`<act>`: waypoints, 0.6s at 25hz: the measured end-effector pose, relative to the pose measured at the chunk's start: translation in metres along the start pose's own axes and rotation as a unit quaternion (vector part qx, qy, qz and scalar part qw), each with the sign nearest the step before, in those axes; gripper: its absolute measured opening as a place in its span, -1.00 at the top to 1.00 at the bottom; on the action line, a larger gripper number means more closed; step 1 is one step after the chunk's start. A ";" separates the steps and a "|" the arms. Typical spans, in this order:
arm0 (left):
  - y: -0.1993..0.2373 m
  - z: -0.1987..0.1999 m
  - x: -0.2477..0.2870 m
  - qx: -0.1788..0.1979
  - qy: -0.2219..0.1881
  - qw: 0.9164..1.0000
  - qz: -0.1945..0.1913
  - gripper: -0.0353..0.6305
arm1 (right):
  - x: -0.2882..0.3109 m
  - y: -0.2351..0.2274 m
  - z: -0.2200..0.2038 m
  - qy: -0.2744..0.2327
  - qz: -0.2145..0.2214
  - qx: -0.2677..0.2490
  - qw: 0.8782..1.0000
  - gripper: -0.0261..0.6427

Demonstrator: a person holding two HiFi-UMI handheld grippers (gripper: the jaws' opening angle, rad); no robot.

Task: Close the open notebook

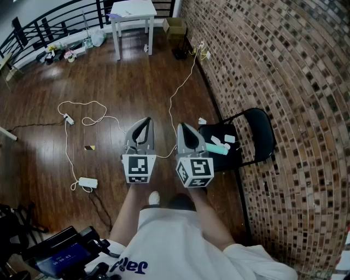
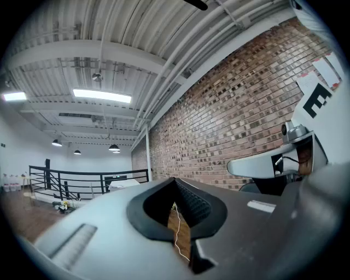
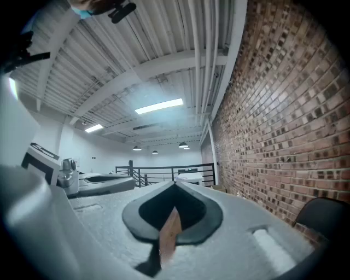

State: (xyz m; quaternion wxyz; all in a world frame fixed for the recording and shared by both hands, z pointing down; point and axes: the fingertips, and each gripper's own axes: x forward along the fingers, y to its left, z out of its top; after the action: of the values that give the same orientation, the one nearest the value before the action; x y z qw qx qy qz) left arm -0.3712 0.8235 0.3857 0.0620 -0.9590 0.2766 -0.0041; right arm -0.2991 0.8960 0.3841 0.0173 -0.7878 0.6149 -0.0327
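The left gripper [image 1: 145,122] and right gripper [image 1: 182,129] are held level, jaws pressed together, empty. No notebook is seen; it must first be sought, perhaps on the table [image 1: 133,11] at twelve o'clock.

what may be the notebook [image 1: 122,12] is a small, pale, flat shape with a purplish left edge. it lies on the white bench [image 1: 146,10] at the far end of the room, too small for me to tell if it is open.
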 end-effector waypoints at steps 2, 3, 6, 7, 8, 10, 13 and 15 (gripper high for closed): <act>0.004 -0.006 0.026 -0.003 0.006 1.000 0.004 0.86 | 0.024 -0.020 -0.001 0.004 0.004 0.002 1.000 0.95; 0.005 -0.008 0.040 -0.003 0.008 1.000 0.005 0.86 | 0.037 -0.030 -0.001 0.005 0.007 0.006 1.000 0.95; 0.009 -0.012 0.088 -0.002 0.007 1.000 0.010 0.86 | 0.082 -0.063 0.003 0.004 0.024 0.015 1.000 0.95; 0.012 -0.013 0.105 -0.003 0.005 1.000 0.016 0.86 | 0.099 -0.072 0.003 0.005 0.037 0.010 0.999 0.95; 0.017 -0.014 0.123 -0.006 0.004 1.000 0.025 0.86 | 0.117 -0.080 0.004 0.005 0.050 0.002 0.999 0.95; 0.025 -0.014 0.159 -0.012 0.003 0.999 0.044 0.86 | 0.150 -0.100 0.008 0.004 0.070 -0.011 0.997 0.95; 0.036 0.001 0.216 -0.010 -0.010 0.998 0.068 0.86 | 0.200 -0.138 0.028 -0.002 0.087 -0.005 0.996 0.95; 0.041 0.013 0.247 -0.006 -0.017 0.997 0.081 0.86 | 0.228 -0.155 0.038 -0.002 0.116 -0.007 0.993 0.95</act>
State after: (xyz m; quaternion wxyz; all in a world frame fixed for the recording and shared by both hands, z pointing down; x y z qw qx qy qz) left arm -0.1836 0.6592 0.3616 0.0607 -0.9337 0.3524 0.0187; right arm -0.0909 0.7117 0.3631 0.0169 -0.7110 0.7025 -0.0245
